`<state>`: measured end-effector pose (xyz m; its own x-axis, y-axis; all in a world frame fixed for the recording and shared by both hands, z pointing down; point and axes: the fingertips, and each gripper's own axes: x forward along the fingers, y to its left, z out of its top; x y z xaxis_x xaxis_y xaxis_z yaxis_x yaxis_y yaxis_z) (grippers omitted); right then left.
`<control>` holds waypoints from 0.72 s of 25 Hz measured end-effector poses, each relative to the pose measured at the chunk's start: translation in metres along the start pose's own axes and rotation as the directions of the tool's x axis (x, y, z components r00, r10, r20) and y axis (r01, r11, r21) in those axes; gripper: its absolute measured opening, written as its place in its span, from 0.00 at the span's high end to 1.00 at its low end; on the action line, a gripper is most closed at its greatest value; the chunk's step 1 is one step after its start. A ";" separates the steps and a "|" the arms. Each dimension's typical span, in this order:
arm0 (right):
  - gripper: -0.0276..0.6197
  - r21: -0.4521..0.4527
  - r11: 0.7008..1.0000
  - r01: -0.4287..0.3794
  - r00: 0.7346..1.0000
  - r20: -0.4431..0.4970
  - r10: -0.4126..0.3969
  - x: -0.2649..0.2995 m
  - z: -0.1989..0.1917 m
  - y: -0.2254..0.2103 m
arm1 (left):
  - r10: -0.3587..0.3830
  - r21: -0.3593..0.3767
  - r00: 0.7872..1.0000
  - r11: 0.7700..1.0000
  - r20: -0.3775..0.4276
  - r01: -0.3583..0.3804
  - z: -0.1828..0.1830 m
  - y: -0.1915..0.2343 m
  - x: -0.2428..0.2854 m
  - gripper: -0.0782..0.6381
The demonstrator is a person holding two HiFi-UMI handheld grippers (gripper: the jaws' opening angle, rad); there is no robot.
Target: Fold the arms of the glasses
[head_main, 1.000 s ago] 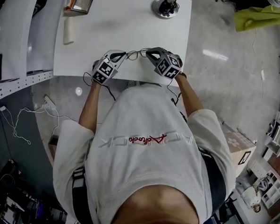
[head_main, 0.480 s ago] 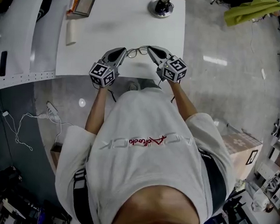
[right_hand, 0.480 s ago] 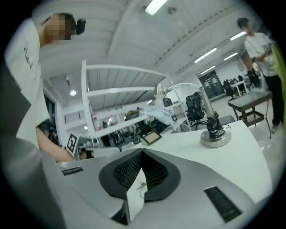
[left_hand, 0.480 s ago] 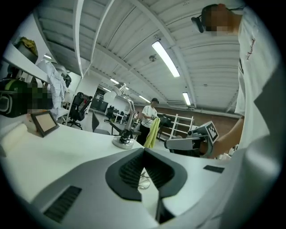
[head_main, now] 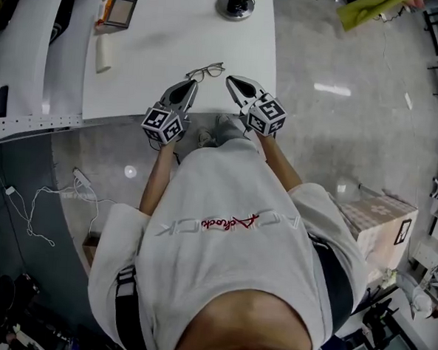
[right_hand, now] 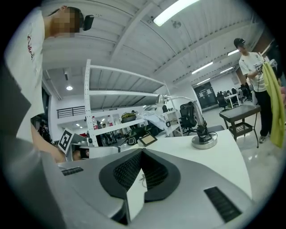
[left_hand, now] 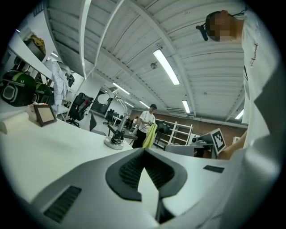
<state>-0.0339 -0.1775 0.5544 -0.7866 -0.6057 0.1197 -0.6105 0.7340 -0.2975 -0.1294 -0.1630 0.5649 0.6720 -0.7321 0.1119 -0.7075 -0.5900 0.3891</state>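
Glasses [head_main: 205,71] lie free on white table [head_main: 153,48], just ahead of both claws. Arms look folded, though too small to be sure. Left gripper [head_main: 190,83] and right gripper [head_main: 230,80] pinched closed, empty. Step likely done; next, confirm fold, else reopen and regrip temple.

The left grey two-jaw claw [head_main: 189,83], held out on the bare left forearm [head_main: 154,175], points forward and slightly inward, its jaws closed tip to tip with nothing between them. The right grey two-jaw claw [head_main: 231,79], on the bare right forearm [head_main: 282,167], mirrors it, angled inward with jaws likewise pressed together and empty. The two claw tips sit near each other but apart.
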 end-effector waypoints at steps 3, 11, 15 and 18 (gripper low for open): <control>0.94 0.001 1.000 -0.002 1.000 -0.001 0.002 -0.011 -0.001 0.000 | 0.008 0.021 1.000 1.000 0.003 -0.008 0.001 -0.009 -0.002 0.85; 0.94 -0.023 0.999 -0.032 0.999 0.026 0.033 -0.035 0.011 0.007 | 0.038 0.050 0.999 0.998 0.027 -0.039 0.004 -0.036 -0.008 0.85; 0.94 -0.022 0.998 -0.059 0.998 0.009 0.059 -0.065 0.006 0.013 | 0.059 0.054 0.998 0.997 0.032 -0.061 -0.004 -0.067 -0.010 0.85; 0.94 -0.024 0.996 -0.081 0.997 -0.001 0.081 -0.086 -0.002 0.018 | 0.074 0.066 0.997 0.995 0.031 -0.075 -0.016 -0.089 -0.014 0.85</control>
<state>0.0223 -0.1118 0.5406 -0.8338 -0.5436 0.0962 -0.5465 0.7879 -0.2838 -0.0718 -0.0949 0.5432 0.6111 -0.7835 0.1122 -0.7690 -0.5541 0.3187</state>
